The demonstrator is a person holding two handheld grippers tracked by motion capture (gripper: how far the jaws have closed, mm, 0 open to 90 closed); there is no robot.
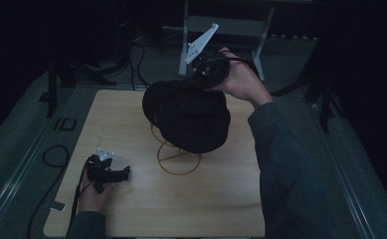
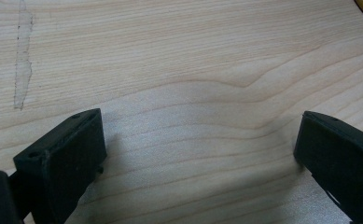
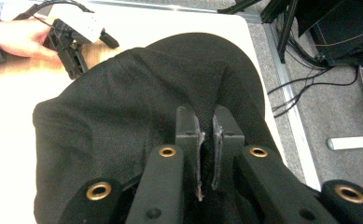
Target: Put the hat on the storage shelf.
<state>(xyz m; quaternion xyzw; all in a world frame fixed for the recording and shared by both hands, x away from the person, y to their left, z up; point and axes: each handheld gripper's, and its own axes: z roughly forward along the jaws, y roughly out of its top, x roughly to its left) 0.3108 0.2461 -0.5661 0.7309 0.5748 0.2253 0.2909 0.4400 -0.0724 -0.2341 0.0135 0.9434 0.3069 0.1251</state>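
the right gripper is held up over the far side of the wooden counter, its jaws pressed together on a fold of a black hat. in the right gripper view the two jaws stand almost touching, with a thin ridge of the dark cloth pinched between them, and the rest of the hat spreads out below and to the left of them. in the high view the hat hangs from that grip above the middle of the counter, its lower edge over a yellow wire stand with a round ring base that rests on the wood; whether the hat touches the stand cannot be told.

the left gripper lies low at the near left part of the counter, well apart from the hat, in the person's left hand. in the left gripper view its jaws stand wide apart with bare wood grain between them and nothing in them; a curved bit of the yellow stand shows at the top right corner there. a black cable lies looped on the floor to the left of the counter.
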